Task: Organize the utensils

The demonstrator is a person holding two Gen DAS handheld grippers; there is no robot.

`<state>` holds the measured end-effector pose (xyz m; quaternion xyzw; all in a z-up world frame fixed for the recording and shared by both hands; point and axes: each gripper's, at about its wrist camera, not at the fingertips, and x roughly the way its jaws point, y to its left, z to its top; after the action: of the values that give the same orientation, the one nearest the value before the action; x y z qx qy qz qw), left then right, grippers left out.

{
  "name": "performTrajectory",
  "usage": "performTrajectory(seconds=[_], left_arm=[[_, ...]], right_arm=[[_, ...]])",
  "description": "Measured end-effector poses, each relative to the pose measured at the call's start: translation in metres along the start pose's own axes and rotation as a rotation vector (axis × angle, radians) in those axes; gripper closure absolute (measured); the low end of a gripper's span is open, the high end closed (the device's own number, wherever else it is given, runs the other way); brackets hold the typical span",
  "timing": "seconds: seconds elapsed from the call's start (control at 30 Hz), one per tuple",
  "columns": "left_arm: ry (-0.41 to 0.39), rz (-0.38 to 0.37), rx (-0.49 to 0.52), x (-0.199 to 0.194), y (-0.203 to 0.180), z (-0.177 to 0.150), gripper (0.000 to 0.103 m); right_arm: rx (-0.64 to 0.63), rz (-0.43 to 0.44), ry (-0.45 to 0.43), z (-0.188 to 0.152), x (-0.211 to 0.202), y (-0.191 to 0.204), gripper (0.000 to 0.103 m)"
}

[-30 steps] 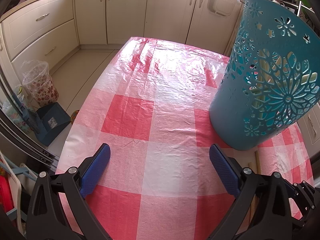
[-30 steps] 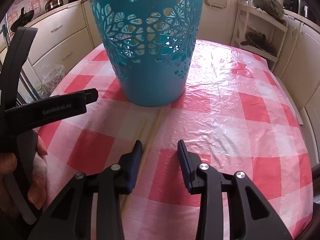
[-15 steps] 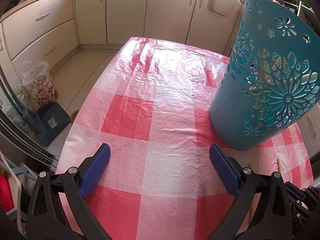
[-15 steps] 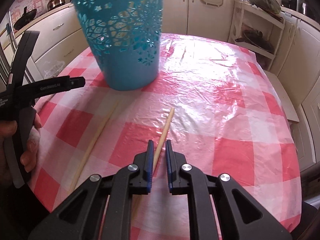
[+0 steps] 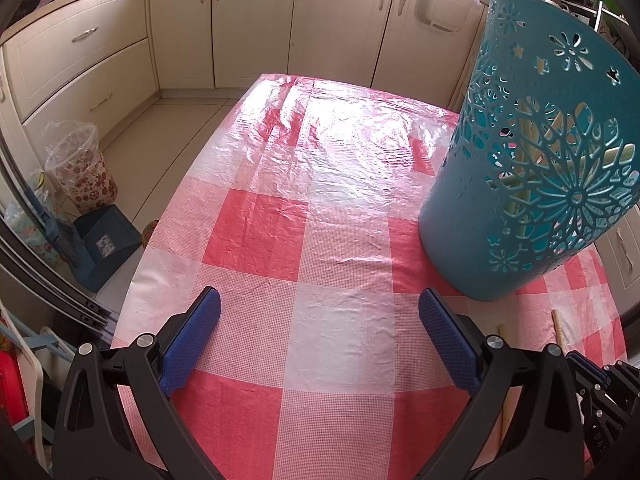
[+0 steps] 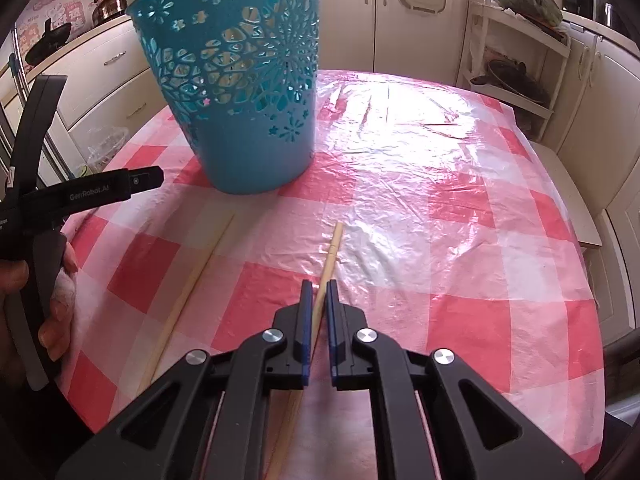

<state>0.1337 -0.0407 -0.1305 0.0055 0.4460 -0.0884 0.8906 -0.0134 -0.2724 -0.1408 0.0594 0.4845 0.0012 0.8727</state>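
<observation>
The right hand-held gripper (image 6: 317,292) has just been closing and its blue pads now clamp a wooden chopstick (image 6: 330,254), whose far end points toward the basket (image 6: 240,80). A second chopstick (image 6: 188,284) lies flat on the bench (image 6: 460,240) to the left, well apart from the first, its far end near the basket's foot. The teal basket, pierced with flower cut-outs, stands upright just beyond both sticks — pale sticks show through its holes in the left wrist view. The left hand-held gripper (image 5: 320,320) hangs over bare cloth with its jaws wide apart and nothing between them; the basket (image 5: 532,168) stands close on its right. A hand (image 6: 44,300) grips that tool's handle at the left edge of the right wrist view. The bench wears a red-and-white checked plastic cloth, glossy and creased. Around it — cream kitchen cabinets (image 5: 256,20), a kettle (image 6: 109,2) on the counter, a lined bin (image 5: 80,164) and a blue dustpan (image 5: 104,244) on the floor.
</observation>
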Motion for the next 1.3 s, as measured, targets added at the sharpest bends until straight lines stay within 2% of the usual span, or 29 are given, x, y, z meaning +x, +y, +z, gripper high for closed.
performTrajectory(seconds=[1.1,1.3], left_arm=[[-0.001,0.002,0.006,0.001,0.0,0.0,0.008],[-0.08,-0.08,0.017,-0.02,0.0,-0.003,0.008]], right_arm=[[0.011,0.012,-0.02,0.009,0.008,-0.01,0.095],[0.002,0.02,-0.027,0.009,0.01,-0.009,0.093]])
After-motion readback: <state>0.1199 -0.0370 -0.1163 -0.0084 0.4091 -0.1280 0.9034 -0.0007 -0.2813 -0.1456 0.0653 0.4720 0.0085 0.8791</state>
